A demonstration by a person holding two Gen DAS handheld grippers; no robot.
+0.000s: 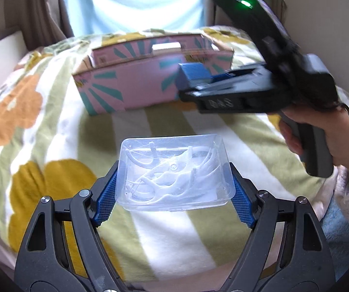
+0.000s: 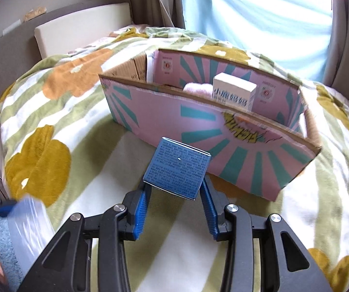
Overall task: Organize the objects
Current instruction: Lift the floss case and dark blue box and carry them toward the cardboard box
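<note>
Left hand-held gripper (image 1: 173,192) pinches a clear case (image 1: 173,172) (white tangle inside); right hand-held gripper (image 2: 174,196) clamps a blue box (image 2: 176,170).

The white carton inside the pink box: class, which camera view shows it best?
The right wrist view: the white carton stands inside the open pink box, printed face visible. In the left wrist view the box wall and the right gripper hide it.

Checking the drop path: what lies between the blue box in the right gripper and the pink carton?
Only floral blanket lies between blue box and pink carton, per the right wrist view.
</note>
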